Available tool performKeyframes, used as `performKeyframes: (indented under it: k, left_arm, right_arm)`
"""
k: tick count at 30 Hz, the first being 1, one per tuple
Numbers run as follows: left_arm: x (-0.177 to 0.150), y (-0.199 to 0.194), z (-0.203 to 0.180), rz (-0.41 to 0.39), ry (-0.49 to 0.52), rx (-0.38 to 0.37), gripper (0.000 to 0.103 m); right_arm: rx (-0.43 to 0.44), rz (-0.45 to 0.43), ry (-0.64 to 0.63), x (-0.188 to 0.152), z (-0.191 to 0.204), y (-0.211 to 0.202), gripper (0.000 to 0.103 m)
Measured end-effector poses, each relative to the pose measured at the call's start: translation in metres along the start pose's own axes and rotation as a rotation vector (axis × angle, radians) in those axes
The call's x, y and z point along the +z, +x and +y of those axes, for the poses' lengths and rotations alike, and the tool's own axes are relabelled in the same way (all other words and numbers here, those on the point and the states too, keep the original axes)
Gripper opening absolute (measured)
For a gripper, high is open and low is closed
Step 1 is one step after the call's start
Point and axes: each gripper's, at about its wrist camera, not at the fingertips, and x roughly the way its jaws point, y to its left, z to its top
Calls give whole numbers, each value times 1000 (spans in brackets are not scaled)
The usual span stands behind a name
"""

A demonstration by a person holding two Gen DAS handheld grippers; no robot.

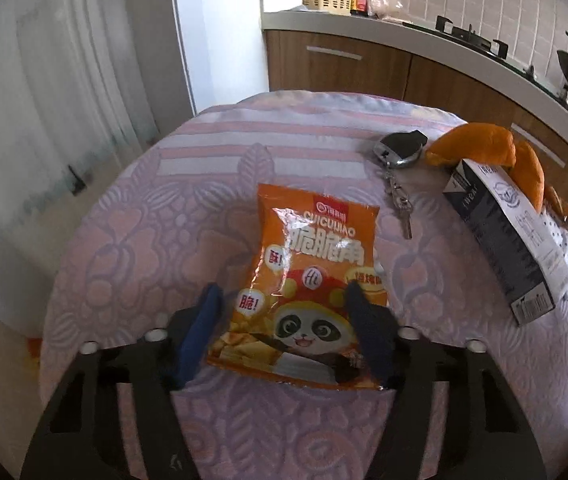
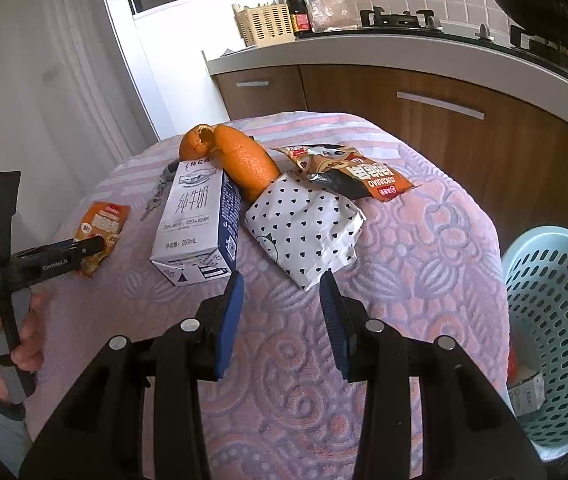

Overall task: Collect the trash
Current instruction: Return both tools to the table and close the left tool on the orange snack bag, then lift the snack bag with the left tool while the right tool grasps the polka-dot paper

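Left wrist view: the left gripper (image 1: 284, 312) is spread wide, and the orange snack bag (image 1: 308, 288) lies flat on the table's patterned cloth (image 1: 144, 240) right between its fingers, long axis running straight ahead. Nothing pinched yet; closing looks like the next call.

Right wrist view: the right gripper (image 2: 282, 312) is spread and empty, with the polka-dot wrapper (image 2: 304, 224) just ahead and the milk carton (image 2: 196, 224) ahead-left. The blue basket (image 2: 556, 320) waits off the table's right edge, nearer this hand.

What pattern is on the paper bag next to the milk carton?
White with small black hearts, clearest in the right wrist view: paper bag.
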Motion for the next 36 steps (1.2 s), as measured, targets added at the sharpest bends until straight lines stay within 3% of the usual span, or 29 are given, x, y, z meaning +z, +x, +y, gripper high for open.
performKeyframes:
  k: [2,4,7,11,14,20,27,28,32,36]
  left_arm:
    - [-2,-3,-3,-13,11,17,40]
    - [-4,-7,-3,-27,12,8,11]
    - [-7,-12,-6,-49,20,-3,5]
    - [-8,-22,-10,-83,4,-47,1]
    - [-8,-30,-8,-114,-24,-96,1]
    - [-6,-47,-6,-173,-52,-149,1]
    - [-7,-57,-17,-188,-35,-188,1]
    - [-8,-57,-19,-187,-31,-191,1]
    - [-12,-60,-24,-186,-19,-202,1]
    - [-13,-67,-29,-195,-15,-213,1]
  right_arm:
    - [-1,4,-4,0,1,1,36]
    - [1,2,-2,0,1,1,36]
    - [11,13,22,3,-5,3,36]
    - [33,41,79,9,-18,10,36]
    - [-4,31,78,17,-22,13,38]
    - [-27,53,89,36,-29,34,64]
    - [-9,92,70,55,-23,61,69]
    - [-16,109,65,55,-22,66,68]
    - [-31,138,25,50,-15,69,37]
    - [19,136,20,45,-14,61,25]
